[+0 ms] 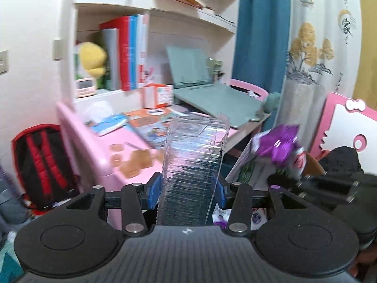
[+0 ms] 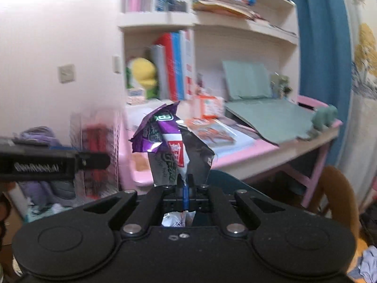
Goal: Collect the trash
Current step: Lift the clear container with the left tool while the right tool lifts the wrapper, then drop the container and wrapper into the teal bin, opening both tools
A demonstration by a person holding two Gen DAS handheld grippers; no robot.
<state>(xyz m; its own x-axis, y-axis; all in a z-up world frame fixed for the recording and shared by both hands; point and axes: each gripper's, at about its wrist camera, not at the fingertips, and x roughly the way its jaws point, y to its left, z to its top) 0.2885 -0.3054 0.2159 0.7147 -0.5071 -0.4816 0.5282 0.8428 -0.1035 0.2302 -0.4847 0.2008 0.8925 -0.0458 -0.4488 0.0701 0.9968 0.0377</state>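
Left gripper: jaws partway apart, blue pads pressing both sides of a clear plastic tray. Tray's long axis running straight out along the fingers, away from the camera, far end rising above the pink desk with its open lip uppermost.

Right gripper: jaws fully together, pinching the lower edge of a purple snack wrapper. Wrapper standing up from the pinch, crumpled, purple printed face to the left and silver inner face to the right, no clear long axis beyond that upward stand.

Both pieces of trash off the desk, in the air in front of it, each in its own gripper. From the left wrist view, wrapper to the right of the tray and a little beyond it; from the right wrist view, tray and left gripper's body to the left, blurred. So: 2 loads side by side, near but apart, not touching.

No bin or bag visible in either view. Judgement: pickup done for these 2 items, next a carry to wherever the trash goes, direction not readable from here. With both hands full, neither nearer to anything left on the desk; brown bits on the pink top closer to the left side.
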